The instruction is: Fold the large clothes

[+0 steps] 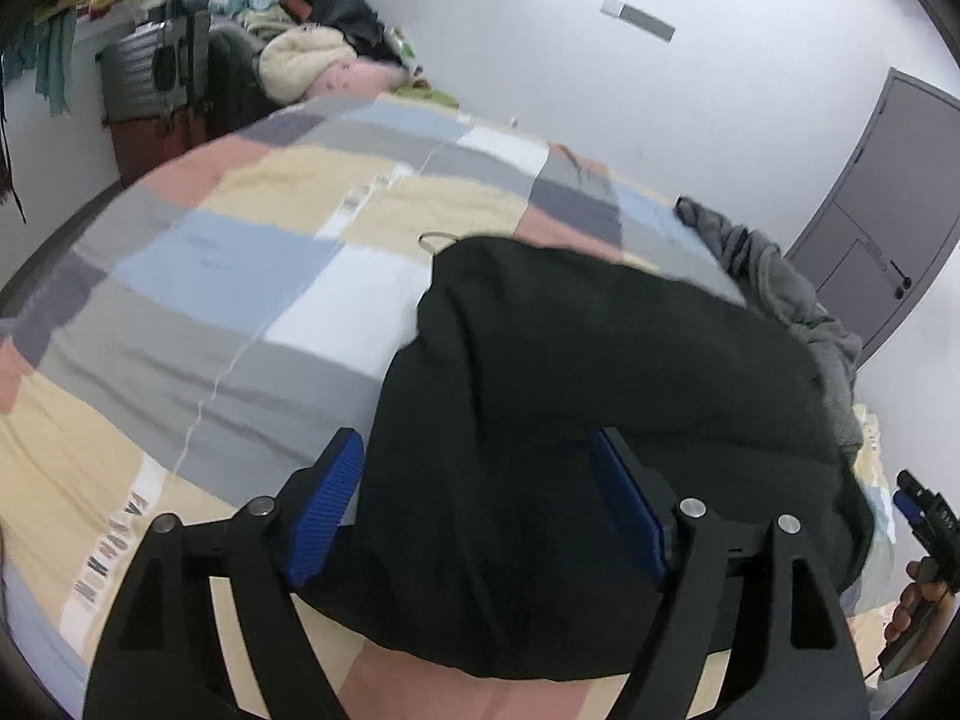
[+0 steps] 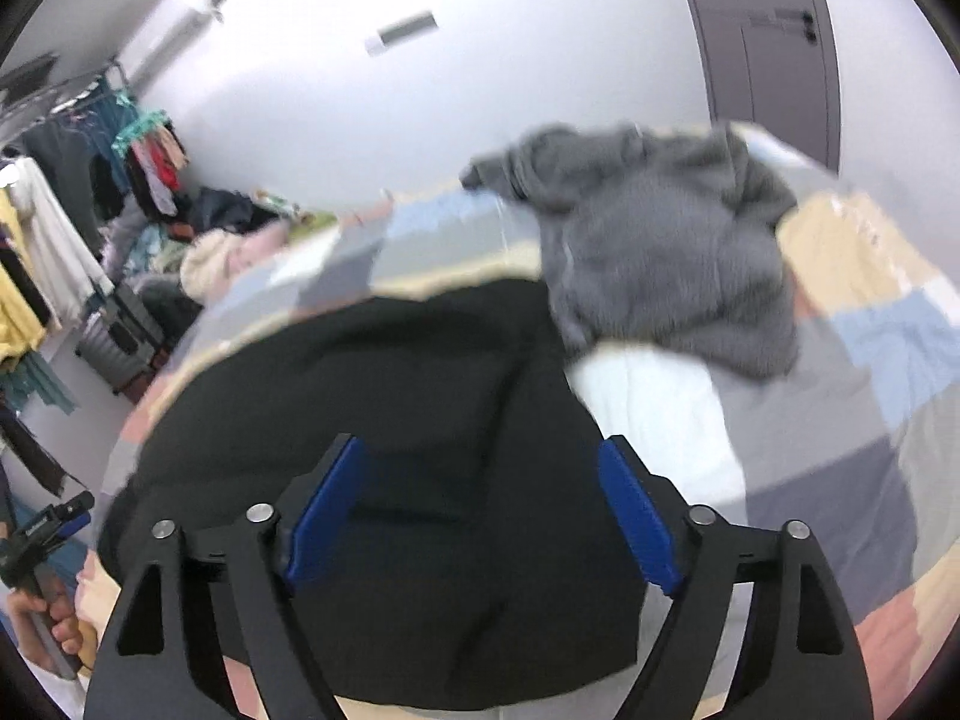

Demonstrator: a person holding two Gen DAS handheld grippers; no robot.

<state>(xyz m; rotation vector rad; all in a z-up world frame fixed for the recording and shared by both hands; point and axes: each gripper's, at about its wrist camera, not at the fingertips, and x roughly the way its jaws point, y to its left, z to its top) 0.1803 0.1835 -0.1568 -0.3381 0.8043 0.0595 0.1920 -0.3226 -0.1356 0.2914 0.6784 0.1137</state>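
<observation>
A black garment (image 1: 600,420) lies folded into a compact block on the patchwork bed cover (image 1: 240,276); it also shows in the right wrist view (image 2: 390,420). My left gripper (image 1: 477,450) is open and empty, hovering over the garment's near left part. My right gripper (image 2: 480,456) is open and empty, above the garment's near right part. A grey fleece garment (image 2: 660,258) lies crumpled beyond the black one; it also shows in the left wrist view (image 1: 780,294). Each gripper appears at the edge of the other's view, the right one (image 1: 921,510) and the left one (image 2: 54,528).
A clothes pile (image 1: 312,54) sits at the bed's far end, next to a suitcase (image 1: 150,72). Hanging clothes (image 2: 36,252) line the left wall. A grey door (image 1: 882,204) stands beyond the bed. The bed cover's near edge runs under both grippers.
</observation>
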